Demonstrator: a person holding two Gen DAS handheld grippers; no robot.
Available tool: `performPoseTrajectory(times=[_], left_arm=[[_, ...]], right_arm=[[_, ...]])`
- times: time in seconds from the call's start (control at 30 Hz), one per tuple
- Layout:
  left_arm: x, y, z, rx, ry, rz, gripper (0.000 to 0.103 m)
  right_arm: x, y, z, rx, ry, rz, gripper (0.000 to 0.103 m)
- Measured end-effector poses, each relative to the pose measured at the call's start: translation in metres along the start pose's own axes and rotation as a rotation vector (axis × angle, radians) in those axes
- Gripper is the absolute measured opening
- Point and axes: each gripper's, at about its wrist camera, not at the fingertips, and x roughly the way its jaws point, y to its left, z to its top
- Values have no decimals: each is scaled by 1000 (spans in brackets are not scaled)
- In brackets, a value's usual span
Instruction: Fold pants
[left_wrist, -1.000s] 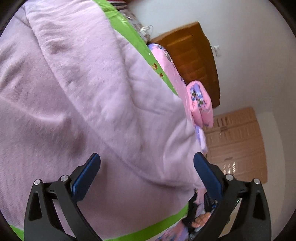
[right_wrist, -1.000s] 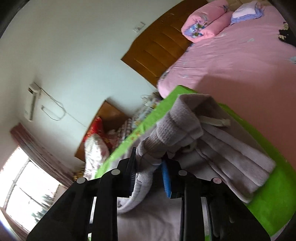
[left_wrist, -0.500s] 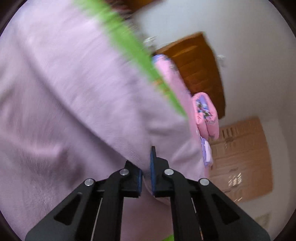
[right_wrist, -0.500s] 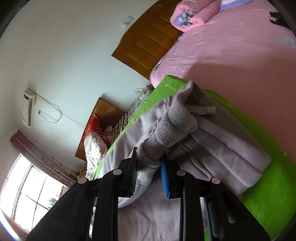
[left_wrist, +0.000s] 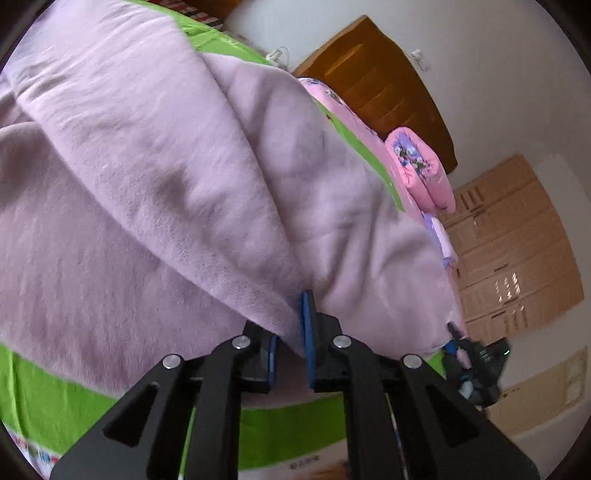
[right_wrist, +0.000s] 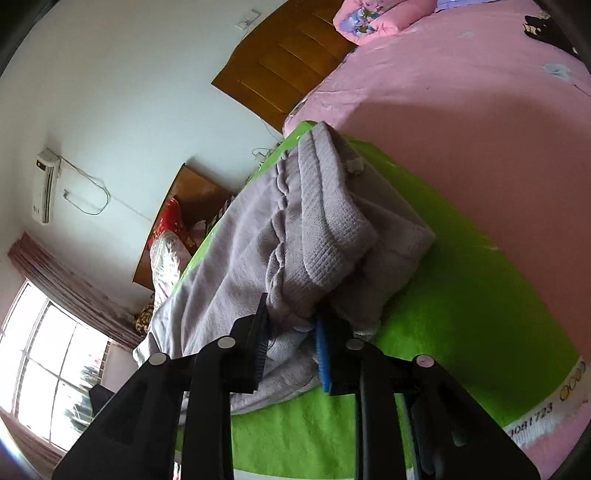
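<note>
Left view first: my left gripper (left_wrist: 290, 345) has its jaws narrow, clamped on a fold of the pants (left_wrist: 177, 177). The lilac fleece bunches up into a ridge right where the blue pads (left_wrist: 307, 332) pinch it. The pants fill most of this view, spread over the green mat (left_wrist: 40, 398), which sits on the bed (left_wrist: 351, 118) w/ its pink sheet. Past the fabric edge I see the wooden headboard (left_wrist: 384, 92), a rolled pink quilt (left_wrist: 421, 166) next to it, and a tan wardrobe (left_wrist: 517, 251) at far right. Low right, just off the hem, sits a dark device w/ a green light, prob. the other gripper, can't tell for sure.

Right view: my right gripper (right_wrist: 291, 347) also has jaws narrow, closed on the pants (right_wrist: 314, 229) near the ribbed waistband, w/ cloth between the pads. The garment lies doubled over on the green mat (right_wrist: 480, 314), drawstring end (right_wrist: 355, 165) poking out toward the pink sheet. Wall AC unit (right_wrist: 42, 184) and window (right_wrist: 44, 369) at left.
</note>
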Motion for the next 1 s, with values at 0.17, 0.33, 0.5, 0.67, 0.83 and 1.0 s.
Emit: performPoseTrajectory(times=[0.17, 0.33, 0.5, 0.67, 0.83, 1.0], left_arm=[[-3, -9, 2, 15, -22, -45, 51], [3, -10, 2, 11, -19, -35, 7], [-37, -40, 6, 78, -125, -84, 7], [-23, -30, -10, 88, -59, -28, 9], [-2, -9, -14, 37, -13, -13, 9], [-13, -22, -10, 80, -75, -24, 10]], right_arm=[[0, 8, 0, -27, 2, -27, 28], [2, 19, -3, -67, -20, -54, 23], [-27, 51, -1, -128, -101, -3, 21], [-25, 31, -12, -107, -60, -49, 21], [-15, 9, -17, -52, -36, -46, 20], [-23, 25, -11, -97, -74, -24, 20]])
